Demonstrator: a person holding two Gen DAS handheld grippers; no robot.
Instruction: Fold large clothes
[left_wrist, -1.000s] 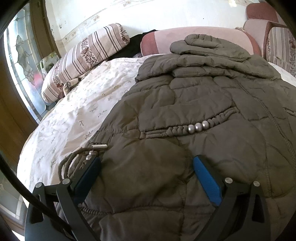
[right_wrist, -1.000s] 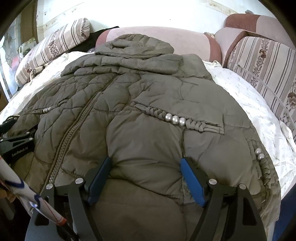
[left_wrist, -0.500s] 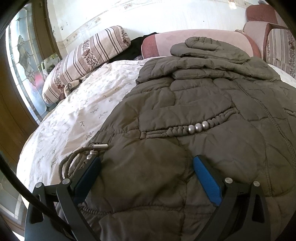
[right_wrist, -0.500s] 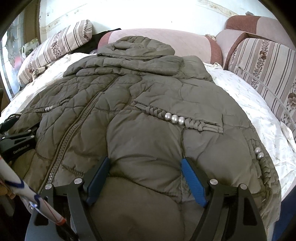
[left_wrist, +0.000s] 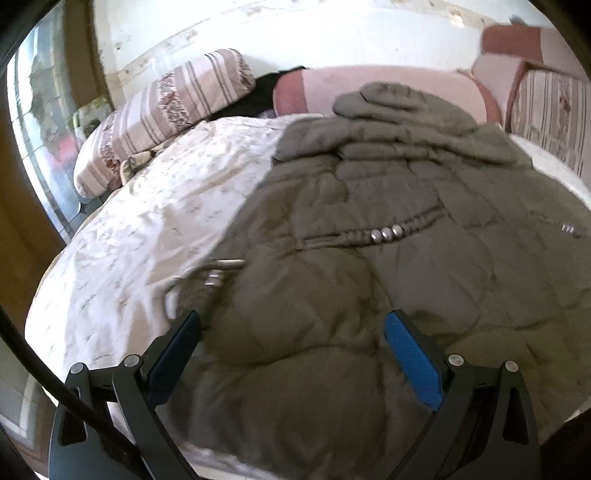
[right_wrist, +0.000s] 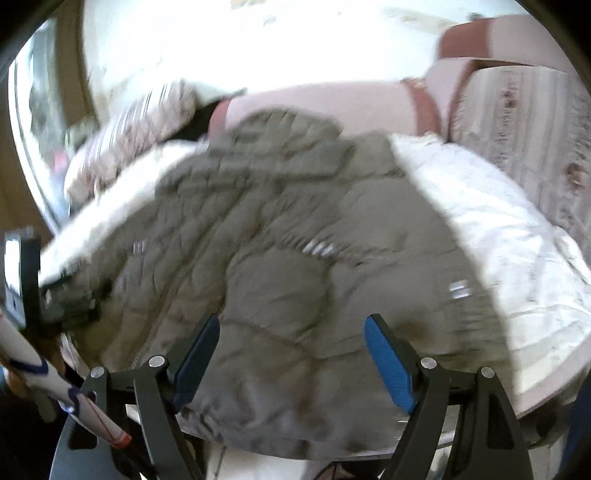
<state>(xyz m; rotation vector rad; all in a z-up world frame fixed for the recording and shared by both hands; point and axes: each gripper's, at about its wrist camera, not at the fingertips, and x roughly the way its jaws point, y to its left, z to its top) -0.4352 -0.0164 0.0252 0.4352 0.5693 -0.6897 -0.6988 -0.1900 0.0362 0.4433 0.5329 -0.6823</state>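
Left wrist view: jacket (left_wrist: 369, 295) flat on bed (left_wrist: 147, 229), unfolded | left gripper (left_wrist: 291, 332), right gripper (right_wrist: 291, 336) spread, holding nothing | I judge all folds remain

The coat (left_wrist: 369, 266) is lying flat on the bed (left_wrist: 155, 236) with its hood (left_wrist: 399, 103) reaching the headboard (left_wrist: 369, 85) behind it, a pillow (left_wrist: 166, 114) is leaning at the left, a cushion (right_wrist: 524, 122) is standing at the right.
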